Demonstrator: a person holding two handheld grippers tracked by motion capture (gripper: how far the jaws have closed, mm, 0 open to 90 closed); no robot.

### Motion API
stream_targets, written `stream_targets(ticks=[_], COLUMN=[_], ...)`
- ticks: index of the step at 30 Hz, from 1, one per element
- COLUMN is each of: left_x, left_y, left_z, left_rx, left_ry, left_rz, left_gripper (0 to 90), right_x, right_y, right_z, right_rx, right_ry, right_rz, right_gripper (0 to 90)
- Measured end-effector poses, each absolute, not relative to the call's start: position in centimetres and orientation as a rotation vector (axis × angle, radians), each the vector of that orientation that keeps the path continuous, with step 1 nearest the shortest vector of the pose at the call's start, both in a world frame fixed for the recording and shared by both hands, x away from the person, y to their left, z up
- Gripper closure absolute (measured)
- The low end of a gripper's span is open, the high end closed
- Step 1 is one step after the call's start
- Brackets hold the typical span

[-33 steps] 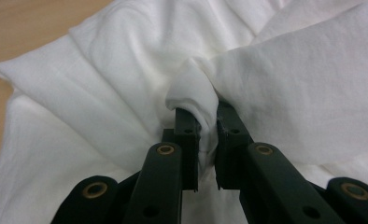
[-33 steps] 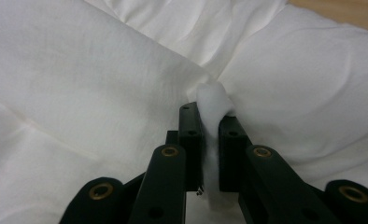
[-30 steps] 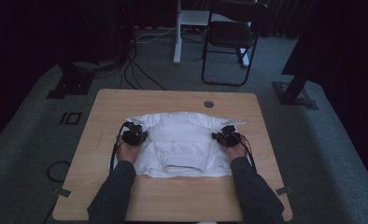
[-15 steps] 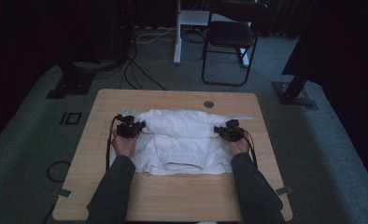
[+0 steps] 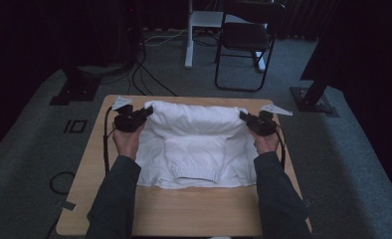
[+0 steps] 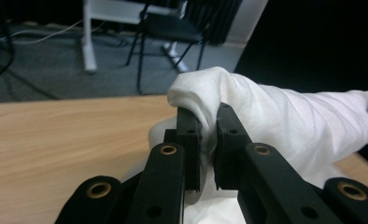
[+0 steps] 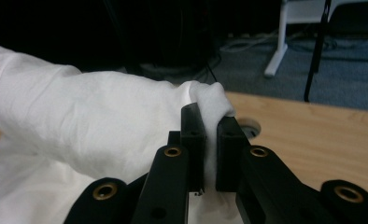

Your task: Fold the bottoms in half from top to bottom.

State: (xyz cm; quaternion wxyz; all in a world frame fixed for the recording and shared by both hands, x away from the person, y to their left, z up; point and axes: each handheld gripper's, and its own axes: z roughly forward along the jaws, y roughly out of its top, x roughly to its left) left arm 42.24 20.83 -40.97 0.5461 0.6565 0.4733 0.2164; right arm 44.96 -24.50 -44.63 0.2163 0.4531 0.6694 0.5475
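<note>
While both grippers are clamped on cloth, the entries read as follows.

Left gripper (image 5: 147, 111): clenched on a bunched fold of the white garment (image 5: 194, 144) — in the left gripper view (image 6: 208, 135) the two black jaws stand nearly together with cloth squeezed between them and bulging over their tips.
Right gripper (image 5: 244, 117): likewise grasping the garment's opposite end; in the right gripper view (image 7: 209, 140) a thin pinch of white fabric (image 7: 98, 121) sits between the jaws and rolls over the top of them.
Garment, position: stretched between the two grippers, its far edge raised off the wooden table (image 5: 194, 214) as a rounded fold; the near part, with its ribbed hem, lies flat on the tabletop toward the person.
Garment, relative to jaws: held at its left and right corners — the body of the cloth runs inward from each gripper toward the other.
Hands: left hand (image 5: 128, 142) and right hand (image 5: 266, 143) just behind their grippers, dark sleeves entering from the near edge.
Surroundings: black chair (image 5: 246, 42) and white stand (image 5: 191, 30) on grey carpet beyond the table, well apart from it.
</note>
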Motion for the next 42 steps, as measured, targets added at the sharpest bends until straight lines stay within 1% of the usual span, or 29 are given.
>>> stream_targets(ticks=[3, 4, 5, 6, 8, 10, 11, 13, 14, 16, 18, 20, 21, 22, 23, 24, 25, 26, 27, 28, 29, 30, 31, 32, 35, 38, 39, 42], left_x=[41.3, 40.4, 40.0, 39.4, 38.3, 37.2, 36.7, 35.8, 35.5, 34.7, 33.7, 33.5, 33.3, 33.2, 33.0, 32.9, 32.8, 32.8, 32.8, 32.9, 33.4, 33.4, 33.6, 33.9, 34.8, 35.7, 35.9, 35.8], left_y=[21.0, 21.2, 21.4, 21.5, 21.9, 22.3, 22.4, 22.8, 22.9, 23.1, 23.3, 23.5, 23.6, 23.6, 23.7, 23.8, 23.9, 24.0, 24.0, 23.7, 22.8, 22.8, 22.2, 21.4, 18.5, 15.6, 14.9, 13.1], left_z=[-40.9, -41.2, -41.4, -41.6, -42.3, -43.0, -43.5, -44.7, -45.2, -46.6, -48.6, -49.3, -49.8, -50.0, -50.0, -49.6, -49.2, -48.6, -47.8, -47.1, -45.8, -45.8, -45.3, -44.9, -44.7, -46.0, -46.8, -49.6], left_rx=[1.563, 1.562, 1.564, 1.562, 1.568, 1.573, 1.575, 1.579, 1.586, 1.603, 1.637, 1.653, 1.671, 1.69, 1.7, 1.689, 1.675, 1.658, 1.649, 1.652, 1.664, 1.664, 1.671, 1.682, 1.736, 1.809, 1.833, 1.917], left_ry=[1.101, 1.083, 1.076, 1.065, 1.052, 1.047, 1.048, 1.06, 1.064, 1.083, 1.133, 1.152, 1.176, 1.187, 1.196, 1.207, 1.208, 1.202, 1.192, 1.183, 1.161, 1.161, 1.147, 1.131, 1.094, 1.075, 1.07, 1.078], left_rz=[0.508, 0.495, 0.487, 0.473, 0.448, 0.423, 0.413, 0.375, 0.368, 0.34, 0.302, 0.285, 0.288, 0.299, 0.317, 0.357, 0.373, 0.39, 0.418, 0.445, 0.467, 0.467, 0.465, 0.46, 0.435, 0.411, 0.387, 0.351], left_gripper=[83.4, 83.4, 83.3, 83.3, 83.1, 83.1, 83.0, 83.0, 82.7, 82.2, 80.5, 79.1, 76.2, 66.9, 66.9, 55.6, 55.6, 52.8, 52.8, 52.2, 52.4, 53.6, 55.3, 55.3, 58.8, 62.8, 65.6, 67.0], right_x=[44.1, 43.6, 42.3, 42.3, 40.5, 39.9, 38.6, 37.9, 36.8, 35.8, 35.0, 34.6, 34.3, 33.8, 33.8, 33.6, 33.6, 33.5, 33.5, 33.6, 33.7, 33.7, 34.2, 34.2, 35.3, 36.3, 36.7, 36.8], right_y=[-24.4, -24.4, -24.7, -24.7, -25.1, -25.2, -25.2, -25.2, -25.3, -25.3, -25.3, -25.3, -25.2, -25.1, -25.1, -25.0, -25.0, -25.0, -25.0, -24.6, -24.2, -24.2, -23.0, -23.0, -20.2, -17.2, -16.1, -15.3], right_z=[-44.3, -44.3, -44.5, -44.5, -45.1, -45.4, -46.2, -46.7, -47.8, -49.0, -50.2, -50.9, -51.6, -52.6, -52.6, -52.5, -52.5, -51.6, -51.6, -50.1, -49.4, -49.4, -48.4, -48.4, -48.0, -48.5, -49.2, -50.3], right_rx=[1.211, 1.194, 1.173, 1.173, 1.153, 1.14, 1.121, 1.119, 1.125, 1.135, 1.152, 1.171, 1.185, 1.205, 1.205, 1.198, 1.198, 1.183, 1.183, 1.164, 1.147, 1.147, 1.127, 1.127, 1.111, 1.09, 1.083, 1.092], right_ry=[1.875, 1.886, 1.901, 1.901, 1.926, 1.947, 1.983, 1.998, 2.019, 2.046, 2.075, 2.092, 2.111, 2.143, 2.143, 2.138, 2.138, 2.093, 2.093, 2.036, 2.016, 2.016, 2.009, 2.009, 2.035, 2.094, 2.131, 2.176], right_rz=[1.492, 1.484, 1.497, 1.497, 1.518, 1.515, 1.499, 1.499, 1.513, 1.506, 1.487, 1.484, 1.476, 1.463, 1.463, 1.438, 1.438, 1.457, 1.457, 1.463, 1.467, 1.467, 1.476, 1.476, 1.435, 1.402, 1.375, 1.336], right_gripper=[84.9, 84.9, 84.9, 84.9, 84.8, 84.8, 84.6, 84.6, 84.4, 84.1, 83.8, 83.6, 82.9, 76.9, 76.9, 57.5, 57.5, 48.8, 48.8, 45.2, 45.0, 45.0, 48.4, 48.4, 55.4, 60.5, 62.9, 64.2])
